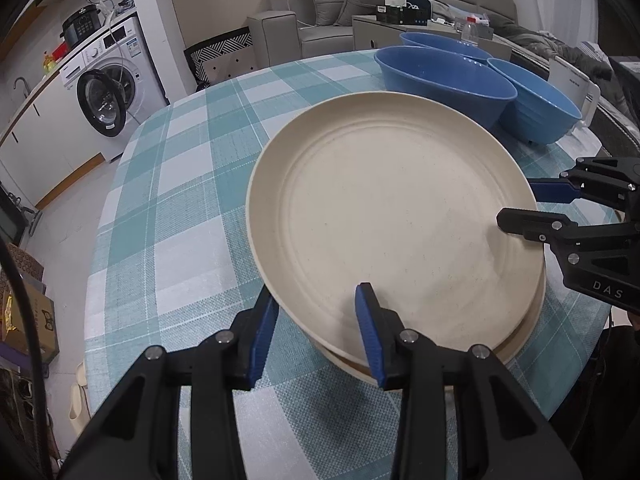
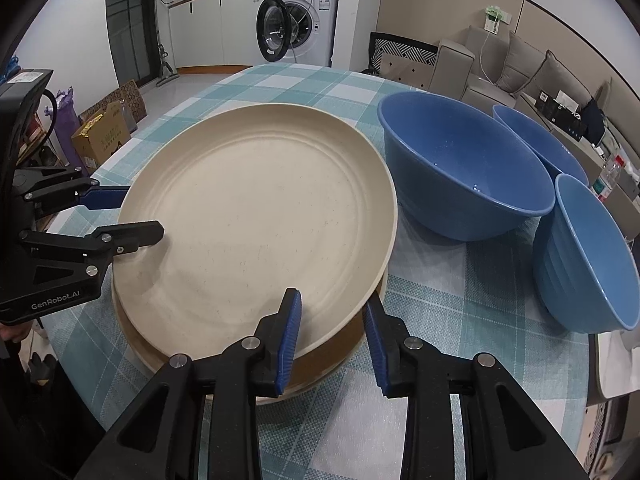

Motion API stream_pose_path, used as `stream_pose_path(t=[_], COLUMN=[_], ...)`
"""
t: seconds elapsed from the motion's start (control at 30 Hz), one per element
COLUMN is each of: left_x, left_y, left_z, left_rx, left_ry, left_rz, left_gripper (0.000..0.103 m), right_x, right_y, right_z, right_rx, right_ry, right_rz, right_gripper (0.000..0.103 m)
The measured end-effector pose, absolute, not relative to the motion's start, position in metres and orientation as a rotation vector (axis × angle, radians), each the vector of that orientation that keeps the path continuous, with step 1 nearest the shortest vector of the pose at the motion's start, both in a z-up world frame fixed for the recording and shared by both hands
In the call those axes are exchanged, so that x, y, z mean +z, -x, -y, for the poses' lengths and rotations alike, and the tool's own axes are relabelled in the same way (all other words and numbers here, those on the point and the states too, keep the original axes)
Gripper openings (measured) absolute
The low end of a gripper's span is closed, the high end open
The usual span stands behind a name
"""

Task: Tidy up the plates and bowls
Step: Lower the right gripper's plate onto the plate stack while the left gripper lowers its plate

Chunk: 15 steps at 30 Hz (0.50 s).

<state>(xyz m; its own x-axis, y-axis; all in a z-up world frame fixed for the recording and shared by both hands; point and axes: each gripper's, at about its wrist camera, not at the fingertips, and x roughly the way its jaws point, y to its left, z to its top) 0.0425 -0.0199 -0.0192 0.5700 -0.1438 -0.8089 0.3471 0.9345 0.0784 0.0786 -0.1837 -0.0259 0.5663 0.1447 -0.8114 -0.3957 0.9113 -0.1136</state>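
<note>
A large cream plate point(image 1: 392, 216) point(image 2: 256, 208) lies slightly askew on a second cream plate point(image 1: 534, 312) point(image 2: 320, 364) on the teal checked tablecloth point(image 1: 180, 184). My left gripper point(image 1: 316, 332) point(image 2: 140, 214) straddles the top plate's near rim, one pad inside and one outside, shut on it. My right gripper point(image 2: 332, 336) point(image 1: 520, 205) clamps the same plate's rim on the opposite side in the same way. Three blue bowls stand just beyond the plates: a wide one point(image 2: 460, 168) point(image 1: 444, 80), one behind it point(image 2: 540, 140) point(image 1: 440, 42), and a ribbed one point(image 2: 592, 256) point(image 1: 536, 104).
The round table's edge point(image 1: 120, 200) curves close on the left. A washing machine point(image 2: 296, 20) and counter stand beyond it, a grey sofa point(image 2: 500, 68) past the bowls, and cardboard boxes point(image 2: 104, 136) on the floor.
</note>
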Motion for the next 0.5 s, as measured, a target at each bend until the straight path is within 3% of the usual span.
stream_pose_path(t=[0.5], left_x=[-0.018], left_y=[-0.037], left_z=[0.022], left_rx=[-0.313], left_ry=[-0.278], left_rz=[-0.928], left_gripper=[0.041], right_x=[-0.025], right_y=[-0.062], right_z=[0.174], right_rx=[0.315], right_ry=[0.372], right_rz=[-0.912], right_gripper=[0.04])
